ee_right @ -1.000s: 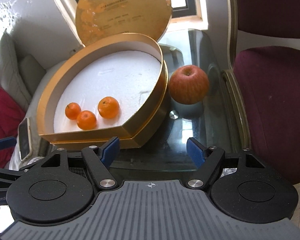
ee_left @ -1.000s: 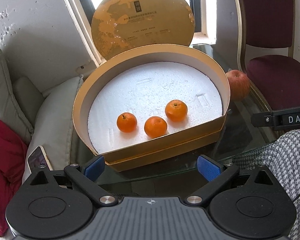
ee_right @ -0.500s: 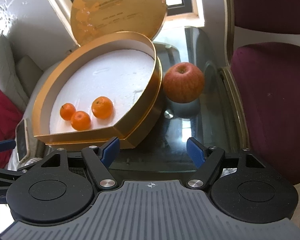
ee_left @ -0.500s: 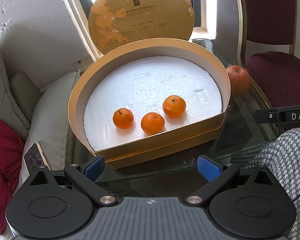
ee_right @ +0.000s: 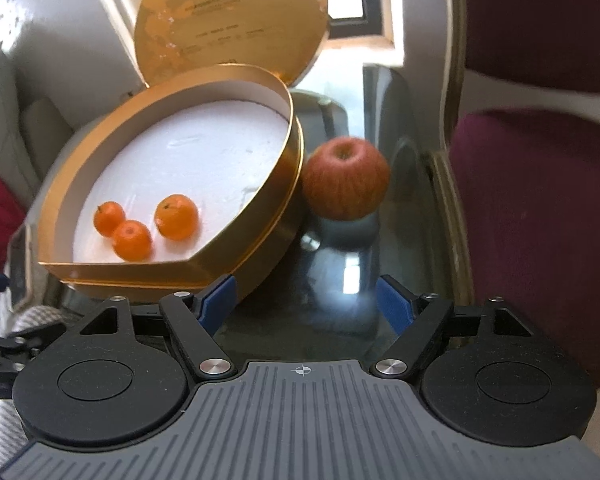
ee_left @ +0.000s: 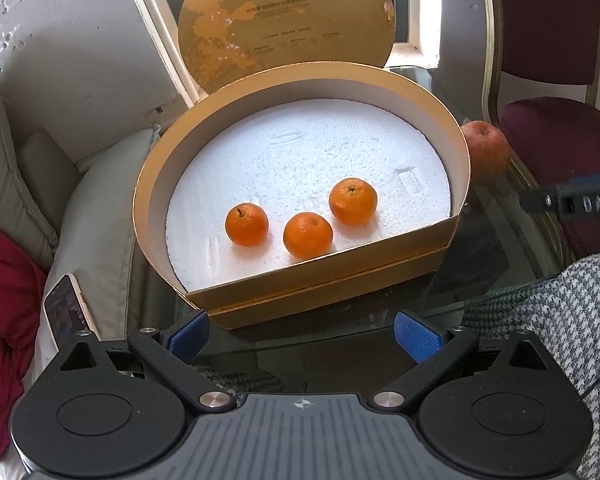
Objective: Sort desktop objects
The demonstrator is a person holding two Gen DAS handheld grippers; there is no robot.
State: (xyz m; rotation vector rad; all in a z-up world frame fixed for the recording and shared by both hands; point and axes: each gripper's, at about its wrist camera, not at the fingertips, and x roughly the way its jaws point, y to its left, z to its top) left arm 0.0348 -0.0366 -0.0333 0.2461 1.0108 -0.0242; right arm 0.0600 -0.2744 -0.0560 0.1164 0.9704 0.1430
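Ahead of the right hand-held gripper — jaws spread, just widened, empty — an apple sits on the glass bench, touching the gold box holding three tangerines. Approach step; next, straddle the apple squarely. Left hand-held gripper spread, idle.

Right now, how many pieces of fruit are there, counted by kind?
Tangerines, in the gold box: 3
Apple, on the glass table beside the box: 1
Total: 4
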